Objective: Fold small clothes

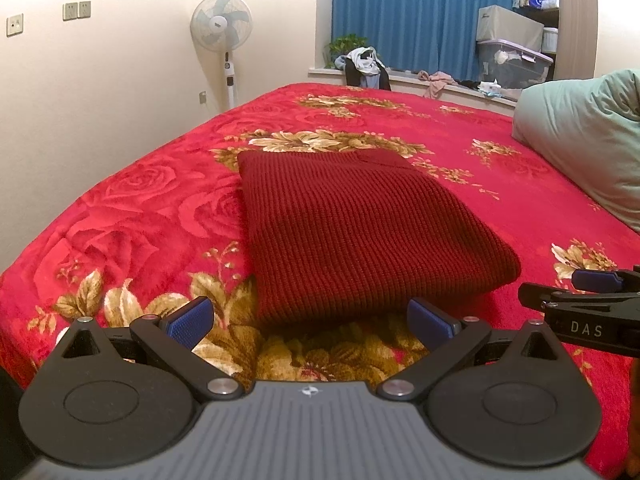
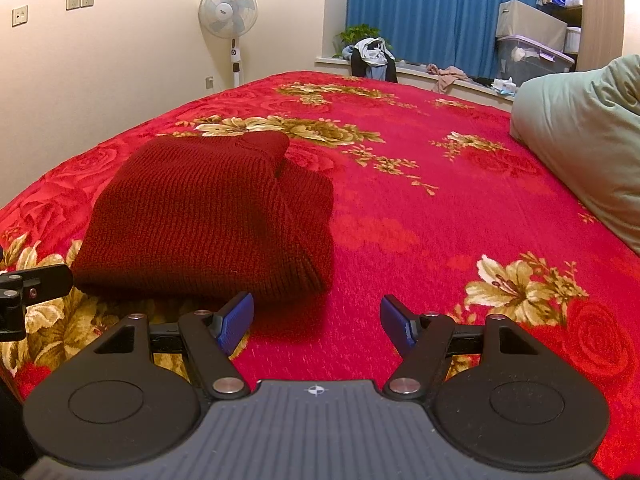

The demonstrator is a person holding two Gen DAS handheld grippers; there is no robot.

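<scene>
A dark red knitted sweater lies folded in a thick rectangle on the red floral bedspread. My left gripper is open and empty, just short of the sweater's near edge. My right gripper is open and empty, over the bedspread to the right of the sweater. The right gripper's fingers show at the right edge of the left wrist view. Part of the left gripper shows at the left edge of the right wrist view.
A pale green pillow or quilt lies at the bed's right side. A standing fan is by the far wall. A window ledge holds a clothes pile, and storage boxes stand before blue curtains.
</scene>
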